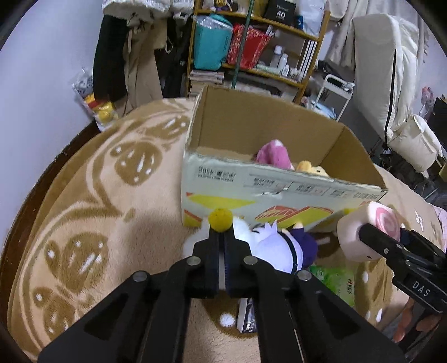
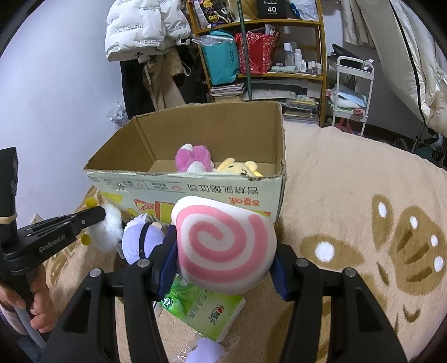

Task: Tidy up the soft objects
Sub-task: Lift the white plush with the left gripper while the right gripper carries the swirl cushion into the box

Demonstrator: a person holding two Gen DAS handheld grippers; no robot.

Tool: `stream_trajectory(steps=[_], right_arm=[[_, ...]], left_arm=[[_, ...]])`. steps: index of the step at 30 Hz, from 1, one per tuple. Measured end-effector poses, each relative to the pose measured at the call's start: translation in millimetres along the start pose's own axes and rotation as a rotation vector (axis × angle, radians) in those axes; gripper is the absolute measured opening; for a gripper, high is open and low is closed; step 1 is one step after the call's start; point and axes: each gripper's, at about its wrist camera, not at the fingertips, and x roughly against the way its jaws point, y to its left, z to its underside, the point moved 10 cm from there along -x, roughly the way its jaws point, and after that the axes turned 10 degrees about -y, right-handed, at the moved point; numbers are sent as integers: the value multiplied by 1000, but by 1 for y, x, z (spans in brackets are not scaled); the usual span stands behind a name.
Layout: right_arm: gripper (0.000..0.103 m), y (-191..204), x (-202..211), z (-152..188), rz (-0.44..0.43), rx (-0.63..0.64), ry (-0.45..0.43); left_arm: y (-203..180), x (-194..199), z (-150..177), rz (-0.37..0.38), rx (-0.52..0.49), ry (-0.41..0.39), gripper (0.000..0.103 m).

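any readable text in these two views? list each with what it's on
"DAS": right gripper, on its body.
"GenRobot.AI": left gripper, on its side.
"40": black box on the top shelf; the small word under it reads roughly "COLORS".
Cardboard box: printed Chinese characters, upside down, not read.
Green tissue pack: logo and characters, not read.
White puffer jacket: repeated print, too small.

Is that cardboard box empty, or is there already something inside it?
Not empty. The open-topped cardboard box already holds a pink plush and a yellow plush, lying side by side on its floor.
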Motion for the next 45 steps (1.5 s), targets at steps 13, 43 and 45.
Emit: stream_trajectory(steps=[13,43,45], right_arm=[[59,2,28,-25,-9,-4,-113],[62,5,2,-99,-8,99,-270],[63,5,-5,-95,-8,98,-252]], left_arm=[[-12,66,-43,13,-41,-244,2],[-27,11,-126,8,-106,-331,5],[-31,-1,-119,9,-118,-298,6]])
